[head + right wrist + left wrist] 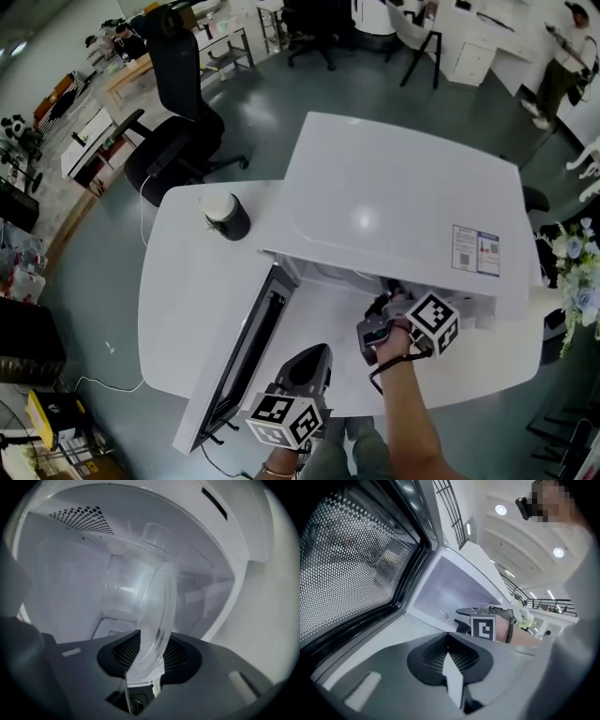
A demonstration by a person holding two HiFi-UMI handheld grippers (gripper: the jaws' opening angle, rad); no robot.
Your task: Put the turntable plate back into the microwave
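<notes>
**A:** How far along is this?

**B:** Well along, I'd say. The microwave (403, 197) stands on the white counter (178, 281). Its door (248, 361) is swung wide, just to the left of the left claw (314, 361). The right claw (386, 302) reaches into the oven's mouth, and the glass plate (157, 606) runs from between its jaws forward into the white chamber.

**A:** So the plate is in?

**B:** It is inside the chamber, yes. Its rim is between the right claw's jaws, and they stand apart, released rather than pinching. I can't tell whether the plate sits flat on the chamber floor, because it looks tilted from the claw's own angle. By my reading, what's left is to check that it is seated, draw the claw out and close the door.

**A:** And the left claw?

**B:** It is clenched on nothing, in front of the open door and short of the oven's mouth.

**A:** What does each view add?

**B:** The head view gives the layout of counter, oven, door and both claws, but the oven's top hides the plate entirely. Only the right gripper view shows the plate, the chamber's vent holes above it and the spread jaws. The left gripper view shows that claw's shut jaws, the door's dotted window to its left, and the right claw ahead at the oven's opening. It shows no plate either.
</notes>
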